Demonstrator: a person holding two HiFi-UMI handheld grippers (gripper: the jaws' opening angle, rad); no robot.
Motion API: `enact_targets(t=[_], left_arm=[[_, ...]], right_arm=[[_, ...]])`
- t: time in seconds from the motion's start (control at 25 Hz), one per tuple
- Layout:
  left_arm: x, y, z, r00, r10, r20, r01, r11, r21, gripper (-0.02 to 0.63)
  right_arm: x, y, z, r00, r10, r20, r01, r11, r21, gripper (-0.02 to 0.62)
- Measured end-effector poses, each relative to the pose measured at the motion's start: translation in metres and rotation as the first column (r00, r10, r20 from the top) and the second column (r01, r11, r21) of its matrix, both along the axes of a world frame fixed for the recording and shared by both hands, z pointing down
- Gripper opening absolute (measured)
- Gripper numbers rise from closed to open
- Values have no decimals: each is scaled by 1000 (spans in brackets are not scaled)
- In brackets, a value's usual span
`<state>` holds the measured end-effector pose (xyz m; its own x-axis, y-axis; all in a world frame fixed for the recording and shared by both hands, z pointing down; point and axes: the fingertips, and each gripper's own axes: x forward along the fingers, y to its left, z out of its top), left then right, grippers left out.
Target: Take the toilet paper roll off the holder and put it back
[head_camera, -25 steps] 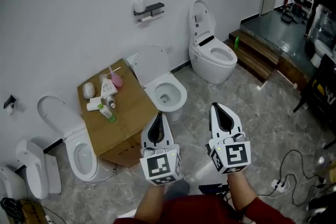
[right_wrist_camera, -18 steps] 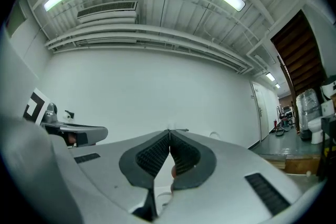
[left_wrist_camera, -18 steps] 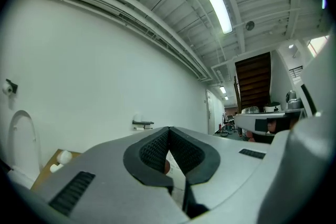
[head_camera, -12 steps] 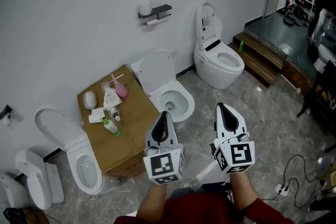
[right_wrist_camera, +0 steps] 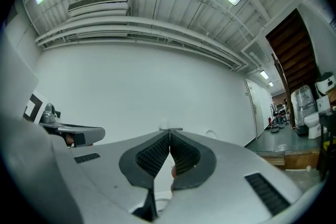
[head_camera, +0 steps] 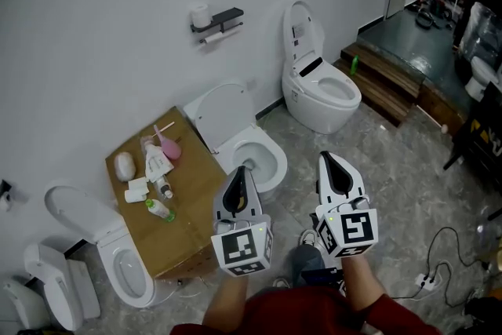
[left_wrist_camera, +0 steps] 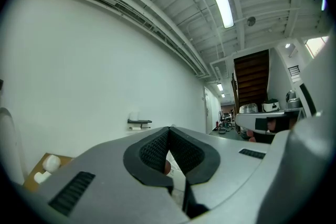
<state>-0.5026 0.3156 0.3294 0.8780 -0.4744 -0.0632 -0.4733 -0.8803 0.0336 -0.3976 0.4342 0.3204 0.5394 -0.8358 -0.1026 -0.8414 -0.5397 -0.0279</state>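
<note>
White toilet paper roll (head_camera: 201,14) sits on wall holder (head_camera: 224,16). Left tongs (head_camera: 240,169) and right tongs (head_camera: 325,158) both pressed together, empty, well apart from holder.

Right hand-held gripper (right_wrist_camera: 169,135), jaws together, empty, facing white wall (right_wrist_camera: 131,86)

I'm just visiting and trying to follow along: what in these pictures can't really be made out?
Toilet paper roll: too small in the head view to tell how it sits on its holder; in the right gripper view only a speck shows above the right claw.
Bottles on the cardboard box: labels too small, head view.
Middle toilet: front rim hidden behind the left claw, head view.
</note>
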Motion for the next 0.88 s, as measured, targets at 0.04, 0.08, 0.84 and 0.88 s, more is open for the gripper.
enact_targets(t=[0.04, 0.08, 0.84, 0.88], left_arm=[[10, -5, 0, 1000, -1, -1, 1, 1000, 3, 15], [21, -11, -1, 1000, -2, -3, 2, 1000, 5, 15], [292, -98, -6, 998, -68, 7, 68, 998, -2, 15], [303, -101, -6, 997, -74, 10, 74, 997, -2, 15]], right_arm=[[10, -5, 0, 1000, 0, -1, 0, 1000, 4, 18], [20, -9, 0, 1000, 0, -2, 0, 1000, 7, 18], [296, -94, 0, 999, -40, 14, 40, 999, 2, 18], [307, -97, 0, 999, -45, 15, 45, 999, 3, 17]])
